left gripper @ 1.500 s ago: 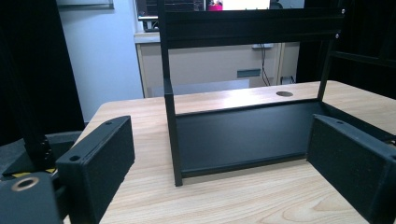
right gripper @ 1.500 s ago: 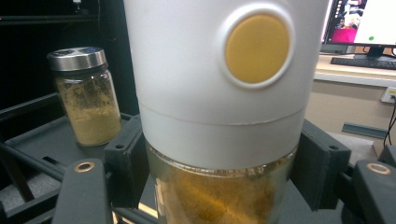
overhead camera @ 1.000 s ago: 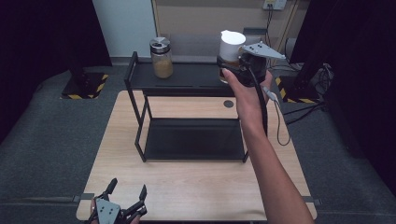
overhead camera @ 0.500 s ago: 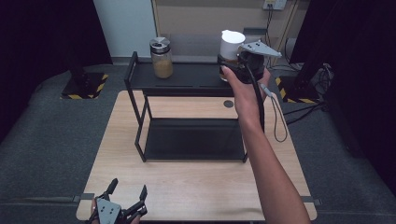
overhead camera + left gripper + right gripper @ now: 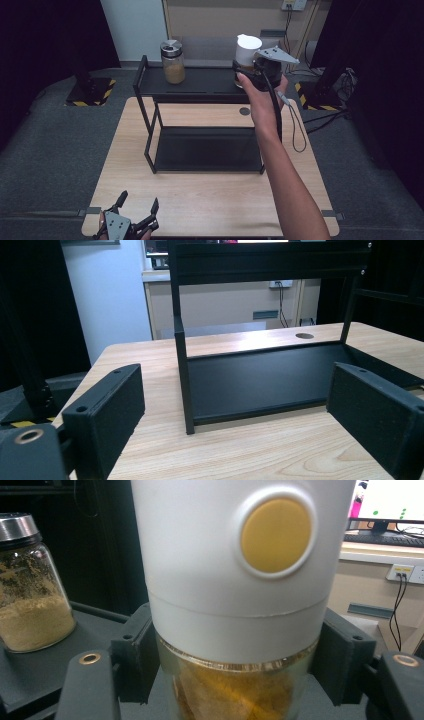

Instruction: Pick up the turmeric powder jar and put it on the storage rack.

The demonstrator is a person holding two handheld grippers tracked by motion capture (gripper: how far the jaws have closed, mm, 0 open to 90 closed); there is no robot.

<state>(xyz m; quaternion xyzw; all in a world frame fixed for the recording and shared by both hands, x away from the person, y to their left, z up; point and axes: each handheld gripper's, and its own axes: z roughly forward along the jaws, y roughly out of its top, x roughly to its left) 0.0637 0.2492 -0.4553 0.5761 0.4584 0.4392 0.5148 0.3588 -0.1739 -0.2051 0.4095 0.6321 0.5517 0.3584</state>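
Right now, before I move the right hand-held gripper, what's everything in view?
White-topped jar: one, white cap with yellow disc, glass base with amber contents, right end of the rack's top shelf.
Spice jar: one, clear glass, tan powder, metal lid, left on the top shelf.
Rack: one, black, two shelves, on the table.
Table: one, light wood.
Right hand-held gripper: black, jaws on either side of the white-topped jar.
Left hand-held gripper: black, open, near table edge.
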